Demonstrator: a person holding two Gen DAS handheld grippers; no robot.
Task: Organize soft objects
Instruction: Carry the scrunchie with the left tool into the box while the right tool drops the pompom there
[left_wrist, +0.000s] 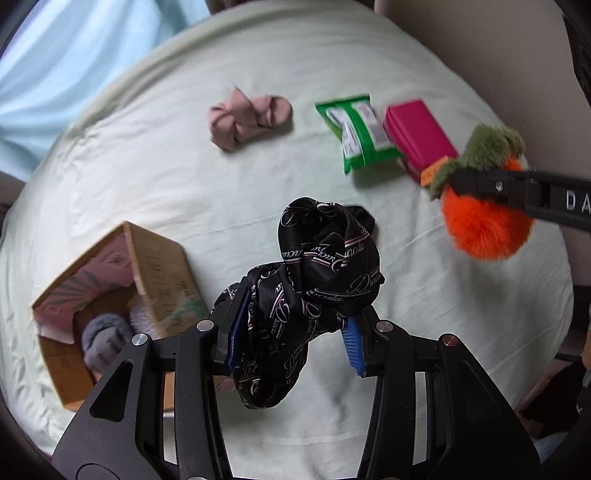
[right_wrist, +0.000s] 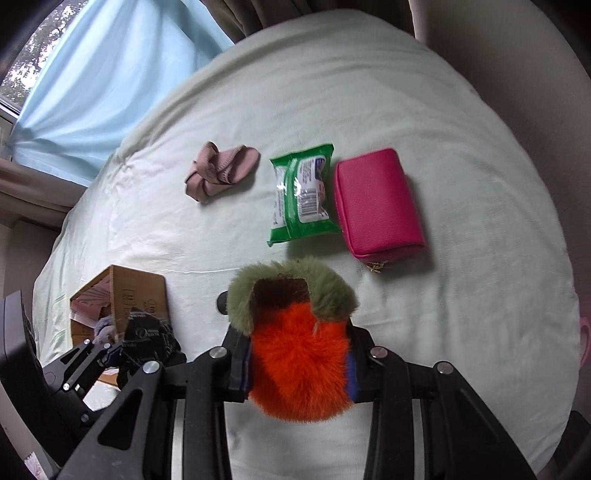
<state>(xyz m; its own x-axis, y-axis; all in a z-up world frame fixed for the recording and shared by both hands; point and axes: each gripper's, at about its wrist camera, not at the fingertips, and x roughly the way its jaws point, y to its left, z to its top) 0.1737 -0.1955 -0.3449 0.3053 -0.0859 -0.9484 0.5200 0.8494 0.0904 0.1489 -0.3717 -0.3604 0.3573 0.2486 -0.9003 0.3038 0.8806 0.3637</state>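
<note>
My left gripper (left_wrist: 295, 332) is shut on a black printed satin scrunchie (left_wrist: 317, 280) and holds it above the bed, right of the cardboard box (left_wrist: 162, 266). My right gripper (right_wrist: 299, 354) is shut on an orange and green furry plush (right_wrist: 299, 354) above the bed; the plush also shows in the left wrist view (left_wrist: 484, 225). The left gripper with the scrunchie (right_wrist: 147, 339) shows by the box (right_wrist: 136, 291) in the right wrist view. A pink knotted cloth (left_wrist: 247, 118) (right_wrist: 221, 171) lies farther back.
A green wipes pack (right_wrist: 301, 195) (left_wrist: 356, 133) and a magenta pouch (right_wrist: 378, 203) (left_wrist: 419, 134) lie side by side on the pale green bedsheet (right_wrist: 461, 295). The box holds a grey fuzzy item (left_wrist: 105, 338) and pink paper. A blue curtain (right_wrist: 110, 74) hangs behind.
</note>
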